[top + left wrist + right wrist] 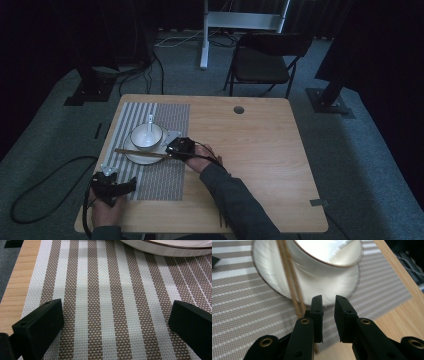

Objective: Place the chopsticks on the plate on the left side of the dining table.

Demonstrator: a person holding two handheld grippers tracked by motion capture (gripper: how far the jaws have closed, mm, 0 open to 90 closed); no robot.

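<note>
While the right gripper (328,305) sits nearly closed, empty, beside the chopsticks (291,282), the left gripper (116,322) gapes open at 7 o'clock. Chopsticks look light, stiff, slick: pinch the near ends, clear of the fragile bowl (146,136) and saucer (145,158).

Mat (107,302): brown-white stripes. Bowl (146,135), plate (131,154): white, dark-rimmed. Chopsticks (289,282): tan. Counter (260,150): light wood. Grippers: black.

Your left gripper (113,322) hangs low over the striped placemat (107,290) with its jaws spread wide and nothing between them; the white plate's (162,248) rim sits at the top edge, bare wooden table (15,287) at the left
</note>
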